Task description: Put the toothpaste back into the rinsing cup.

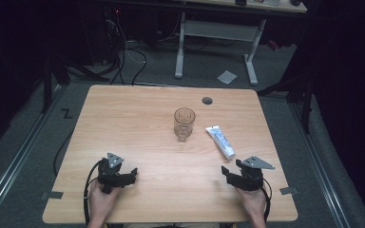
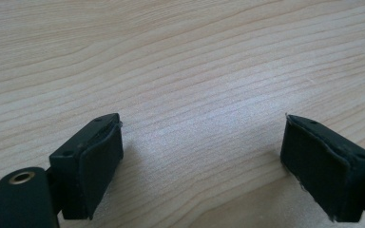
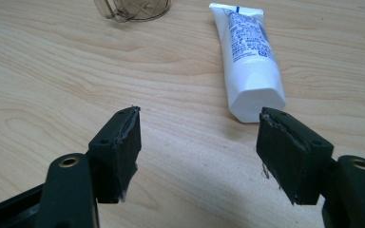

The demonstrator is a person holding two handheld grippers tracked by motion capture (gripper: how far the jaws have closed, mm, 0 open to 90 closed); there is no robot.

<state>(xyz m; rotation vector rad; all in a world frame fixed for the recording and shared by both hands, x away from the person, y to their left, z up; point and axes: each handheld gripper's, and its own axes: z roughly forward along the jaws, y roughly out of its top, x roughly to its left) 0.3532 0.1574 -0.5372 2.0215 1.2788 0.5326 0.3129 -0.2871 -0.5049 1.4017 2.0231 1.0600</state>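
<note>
We hold our right gripper [image 1: 229,174] low over the near right part of the worktop [image 1: 138,104], its jaws spread wide with nothing between them. In the right gripper view the two black pads [image 3: 123,152] stand apart over bare wood, and just beyond the right-hand jaw lies the flat crimped end of a white toothpaste tube [image 3: 249,61]. The tube is close to that jaw, though we cannot tell whether they touch. From the high view the toothpaste tube [image 1: 220,141] lies flat on the worktop, running from its near end, just beyond our right gripper, away and slightly leftward toward the middle; blue print shows along its side.

Our left gripper [image 1: 128,176] rests at the near left of the worktop, likewise released, jaws well apart. The left gripper view shows its pads [image 2: 95,166] over plain wood grain, with nothing held. A grey three-cornered plate sits on top of each gripper, and a black cable trails from each toward the near edge, where our hands [image 1: 102,199] come in.

Farther out, near the middle of the worktop, a clear patterned drinking glass [image 1: 184,124] stands upright, just left of the tube's far end and apart from it. Its base [image 3: 133,9] shows at the top of the right gripper view. A round grey grommet [image 1: 207,100] sits in the worktop toward the far edge, beyond the glass.
</note>
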